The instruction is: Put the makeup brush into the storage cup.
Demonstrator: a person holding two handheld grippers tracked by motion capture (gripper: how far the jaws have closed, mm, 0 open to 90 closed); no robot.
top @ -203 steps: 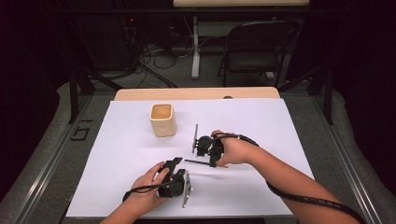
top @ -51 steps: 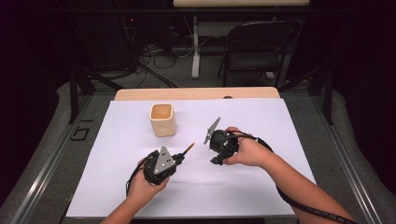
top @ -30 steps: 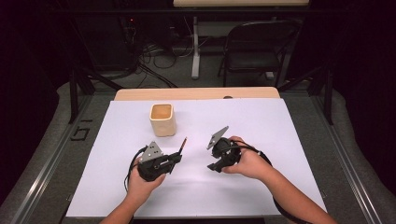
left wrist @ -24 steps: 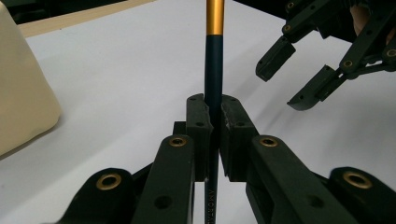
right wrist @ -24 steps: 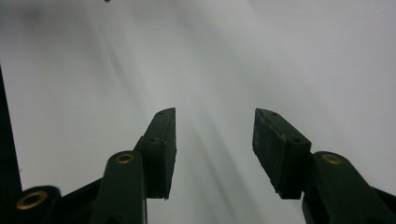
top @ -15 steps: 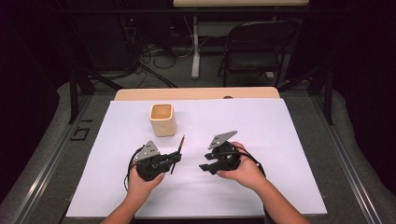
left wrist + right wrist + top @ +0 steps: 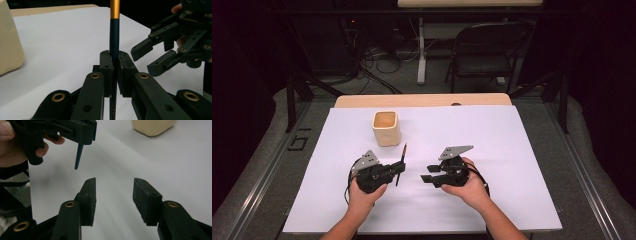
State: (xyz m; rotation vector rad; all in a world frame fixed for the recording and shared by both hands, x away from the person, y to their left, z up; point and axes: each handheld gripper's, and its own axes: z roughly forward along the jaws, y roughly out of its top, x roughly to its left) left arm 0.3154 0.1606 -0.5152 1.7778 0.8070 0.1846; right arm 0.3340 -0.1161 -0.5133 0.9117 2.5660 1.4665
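Taking the cream cup point(image 7: 386, 128) on the bench point(image 7: 522, 150) as landmark: the left gripper point(image 7: 394, 168) sits just in front of it, toward the person, clamped tight on a dark pencil point(image 7: 401, 161) whose gold-banded end points up toward the cup. In the left gripper view the pencil point(image 7: 114, 37) stands pinched between the 2 pads. Further right of the cup, the right gripper point(image 7: 428, 175) faces the left gripper, apart from the pencil; its jaws have just been closing, with nothing between them.

The step looks like dropping the pencil into the cup, or passing it across. To do it well, keep the left grip firm, tilt the pencil upright over the cup mouth, and release only once its lower end is inside the rim.
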